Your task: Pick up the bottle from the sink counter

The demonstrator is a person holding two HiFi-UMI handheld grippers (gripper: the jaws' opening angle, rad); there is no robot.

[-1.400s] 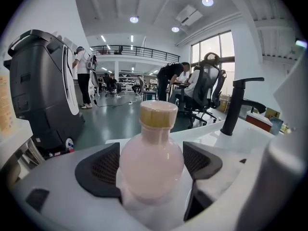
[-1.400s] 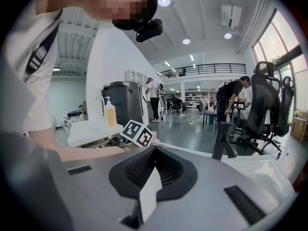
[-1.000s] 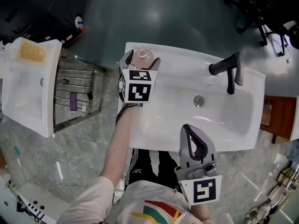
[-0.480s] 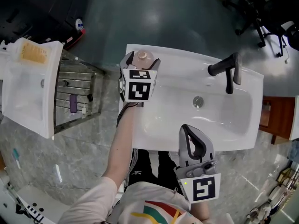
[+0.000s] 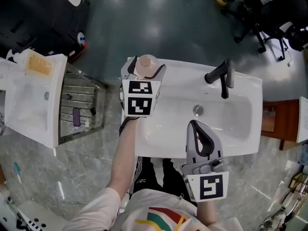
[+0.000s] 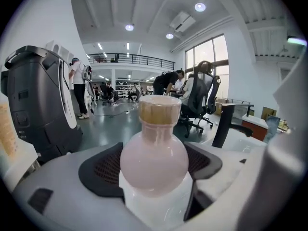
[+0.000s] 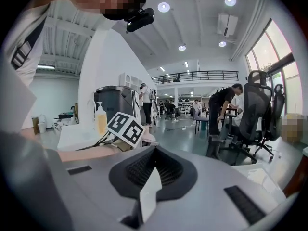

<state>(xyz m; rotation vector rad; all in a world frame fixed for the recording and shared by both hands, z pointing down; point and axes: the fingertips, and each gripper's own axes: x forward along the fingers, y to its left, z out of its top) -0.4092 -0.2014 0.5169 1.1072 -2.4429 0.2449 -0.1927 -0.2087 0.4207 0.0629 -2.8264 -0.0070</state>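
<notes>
The bottle [image 5: 147, 63] is pale pink with a round belly and a tan cap, and it stands upright. My left gripper [image 5: 146, 69] is shut on it above the back left corner of the white sink counter [image 5: 183, 71]. In the left gripper view the bottle [image 6: 154, 153] fills the space between the dark pads [image 6: 103, 170], which press its lower body. My right gripper [image 5: 202, 134] hovers at the sink's front edge, shut with nothing in it. In the right gripper view its pads [image 7: 137, 170] meet.
A black faucet [image 5: 221, 75] stands at the back right of the basin [image 5: 231, 119], with the drain [image 5: 197, 110] in the middle. A white cabinet [image 5: 29, 100] and a metal rack [image 5: 79, 102] stand to the left. Office chairs [image 5: 260, 13] are behind.
The left gripper has risen with the bottle, which now looks larger and closer to the head camera. The right gripper has stayed at the sink's front edge.
</notes>
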